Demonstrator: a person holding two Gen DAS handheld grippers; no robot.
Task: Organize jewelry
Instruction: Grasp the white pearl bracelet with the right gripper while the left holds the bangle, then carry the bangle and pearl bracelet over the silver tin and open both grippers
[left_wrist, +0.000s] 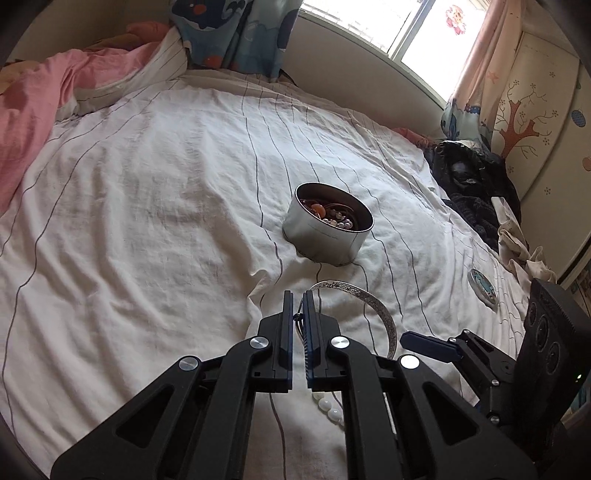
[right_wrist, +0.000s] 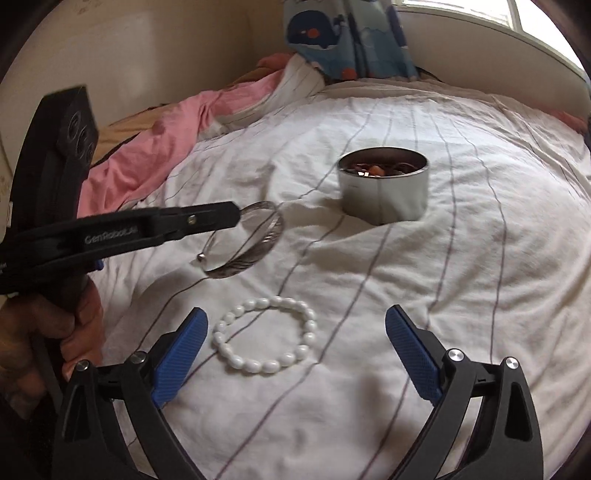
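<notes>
Left gripper pinching the rim of a silver bangle, fingers nearly together with only the thin metal band between them; seen from the right wrist view as a black arm reaching in from the left, tip clamped on the near-left edge of the bangle. Bangle tilting, upper edge raised at the fingers, lower edge looking to be touching the striped white bedsheet, though hard to tell for sure. Hanging across the bangle, a thin wire-like ring with a small bead at its end.

Right gripper hovering wide apart, blue pads flanking a white bead bracelet lying flat on the sheet between them, touching neither pad. In the left wrist view, only a few white beads of that bracelet peeking out under the left gripper's frame, and the right gripper's blue fingertip showing at lower right.

Sitting upright farther up the bed, a round silver tin, open-topped, holding a jumble of beads and reddish-brown pieces; well apart from the bracelet, nearer the bangle but not touching it. Same tin appearing beyond the bangle in the right wrist view.

Lying flat near the right edge of the bed, a round lid with a bluish face. Bunching at the head of the bed, a pink blanket; piling at the right side, dark clothing
</notes>
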